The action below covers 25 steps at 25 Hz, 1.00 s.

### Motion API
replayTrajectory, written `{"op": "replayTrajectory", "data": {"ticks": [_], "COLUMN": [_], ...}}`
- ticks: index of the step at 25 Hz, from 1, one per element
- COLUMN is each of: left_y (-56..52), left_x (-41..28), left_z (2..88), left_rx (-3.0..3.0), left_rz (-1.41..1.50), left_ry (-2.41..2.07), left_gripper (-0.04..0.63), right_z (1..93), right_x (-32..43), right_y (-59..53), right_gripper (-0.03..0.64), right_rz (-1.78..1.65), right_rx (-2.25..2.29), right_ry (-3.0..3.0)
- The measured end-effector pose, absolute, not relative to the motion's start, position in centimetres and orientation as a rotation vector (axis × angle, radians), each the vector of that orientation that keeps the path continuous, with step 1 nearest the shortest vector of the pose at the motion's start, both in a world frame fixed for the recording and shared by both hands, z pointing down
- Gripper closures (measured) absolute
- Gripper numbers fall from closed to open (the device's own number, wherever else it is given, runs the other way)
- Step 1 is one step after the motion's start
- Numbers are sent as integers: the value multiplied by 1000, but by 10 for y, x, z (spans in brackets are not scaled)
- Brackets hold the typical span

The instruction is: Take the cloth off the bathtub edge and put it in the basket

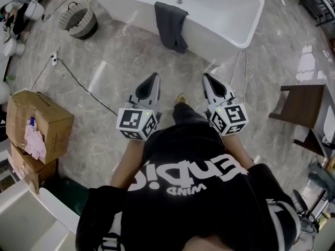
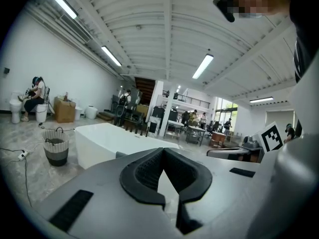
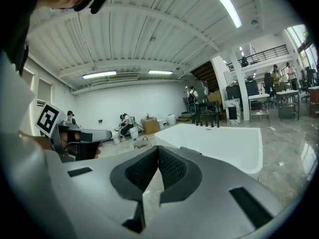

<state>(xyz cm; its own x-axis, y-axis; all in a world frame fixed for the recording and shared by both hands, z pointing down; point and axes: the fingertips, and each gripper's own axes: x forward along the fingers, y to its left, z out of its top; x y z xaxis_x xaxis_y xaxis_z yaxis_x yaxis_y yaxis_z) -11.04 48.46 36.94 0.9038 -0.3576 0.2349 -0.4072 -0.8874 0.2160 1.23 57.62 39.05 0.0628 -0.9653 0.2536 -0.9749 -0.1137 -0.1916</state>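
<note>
Head view: shows the left hand-held gripper (image 1: pixel 155 76) and the right hand-held gripper (image 1: pixel 205 76) side by side above the marble floor (image 1: pixel 131 61), both pointed toward the white bathtub (image 1: pixel 225 9) and well apart from it. Places the dark grey cloth (image 1: pixel 171 25) on the near edge of the bathtub, about midway along, draped over the rim and hanging down the outer wall. Places the striped basket (image 1: pixel 78 21) on the floor just past the left end of the bathtub, apart from the cloth. Shows a black cable (image 1: pixel 84 88) across the floor and cardboard boxes (image 1: pixel 36 122) toward the left edge. Left gripper view: shows jaws clenched tip to tip, nothing between them. Right gripper view: shows the same, tips together and empty, with the bathtub ahead.
</note>
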Motion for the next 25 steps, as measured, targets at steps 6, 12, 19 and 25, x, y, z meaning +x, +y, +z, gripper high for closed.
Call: {"op": "replayTrajectory", "data": {"ticks": [6, 12, 19, 25], "left_y": [447, 420, 378, 324], "left_x": [-69, -37, -15, 22], "left_z": [367, 368, 377, 385], "left_rx": [2797, 2765, 2741, 2744], "left_rz": [256, 218, 230, 230], "left_ry": [-634, -686, -703, -662], "left_gripper": [581, 583, 583, 583], "right_z": [388, 384, 396, 405], "right_x": [57, 96, 118, 153], "right_y": [536, 505, 464, 415], "right_gripper": [603, 603, 603, 603], "right_rz": [494, 474, 522, 543], "right_rx": [2231, 2221, 2210, 2242], "right_ry": [-2113, -2147, -2159, -2121]}}
